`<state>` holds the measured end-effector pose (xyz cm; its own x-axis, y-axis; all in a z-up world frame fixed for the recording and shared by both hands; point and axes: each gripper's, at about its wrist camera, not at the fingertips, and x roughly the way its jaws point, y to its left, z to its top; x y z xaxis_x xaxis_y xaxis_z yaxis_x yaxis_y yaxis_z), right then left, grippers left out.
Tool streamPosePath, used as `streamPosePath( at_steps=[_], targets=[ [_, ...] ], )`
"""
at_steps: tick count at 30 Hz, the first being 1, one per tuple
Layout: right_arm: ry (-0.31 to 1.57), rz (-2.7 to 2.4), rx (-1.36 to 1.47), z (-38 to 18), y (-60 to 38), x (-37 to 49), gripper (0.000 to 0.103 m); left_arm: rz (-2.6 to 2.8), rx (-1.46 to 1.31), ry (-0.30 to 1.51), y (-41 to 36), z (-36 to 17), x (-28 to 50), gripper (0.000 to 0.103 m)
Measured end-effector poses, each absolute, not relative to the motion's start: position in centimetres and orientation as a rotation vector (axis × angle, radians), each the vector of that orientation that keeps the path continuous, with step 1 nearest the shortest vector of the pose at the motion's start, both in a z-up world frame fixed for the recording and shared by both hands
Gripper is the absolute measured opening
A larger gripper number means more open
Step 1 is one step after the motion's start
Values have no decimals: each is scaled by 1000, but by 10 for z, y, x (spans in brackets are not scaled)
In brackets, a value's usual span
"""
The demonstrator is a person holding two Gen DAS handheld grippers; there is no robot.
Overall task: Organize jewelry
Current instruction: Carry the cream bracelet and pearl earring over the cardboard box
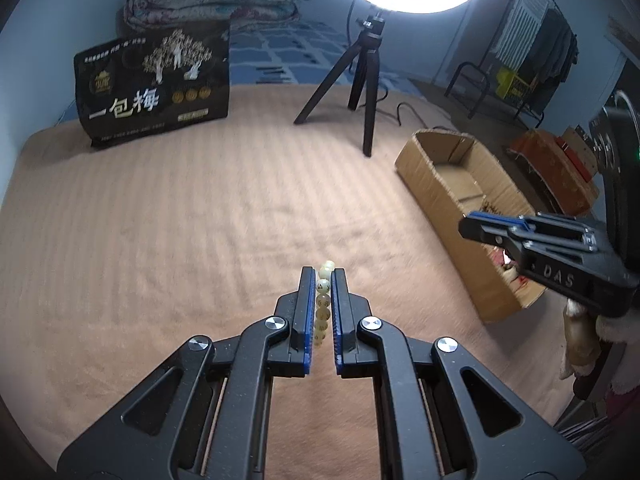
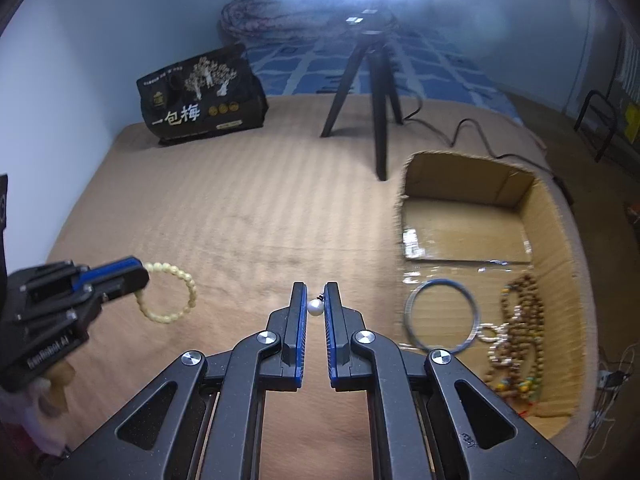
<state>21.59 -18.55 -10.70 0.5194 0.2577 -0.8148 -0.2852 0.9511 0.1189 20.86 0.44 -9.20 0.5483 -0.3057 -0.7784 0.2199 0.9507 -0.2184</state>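
Note:
My left gripper (image 1: 325, 280) is shut on a pale yellow bead bracelet (image 1: 322, 308), held above the tan bedspread; in the right wrist view the bracelet (image 2: 172, 294) hangs as a loop from the left gripper (image 2: 138, 276). My right gripper (image 2: 316, 294) is shut on a white pearl piece (image 2: 315, 307) left of the open cardboard box (image 2: 560, 280). The box holds a silver bangle (image 2: 442, 314), brown bead strands (image 2: 520, 320) and a small pearl ring (image 2: 494, 332). In the left wrist view the right gripper (image 1: 470, 226) hovers over the box (image 1: 440, 196).
A ring light on a black tripod (image 1: 362, 80) stands at the back of the tan bedspread (image 1: 180, 220), its cable (image 2: 468, 132) trailing right. A black snack bag (image 1: 154, 88) leans at the back left. A folded quilt (image 1: 216, 0) lies behind it.

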Motion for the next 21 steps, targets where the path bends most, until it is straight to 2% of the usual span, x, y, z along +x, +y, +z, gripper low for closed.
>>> streamPosePath(
  at_steps=[21],
  targets=[
    [903,210,22,-88,-271,231,7,-438,-102,817,-84,-48,250,6]
  ],
)
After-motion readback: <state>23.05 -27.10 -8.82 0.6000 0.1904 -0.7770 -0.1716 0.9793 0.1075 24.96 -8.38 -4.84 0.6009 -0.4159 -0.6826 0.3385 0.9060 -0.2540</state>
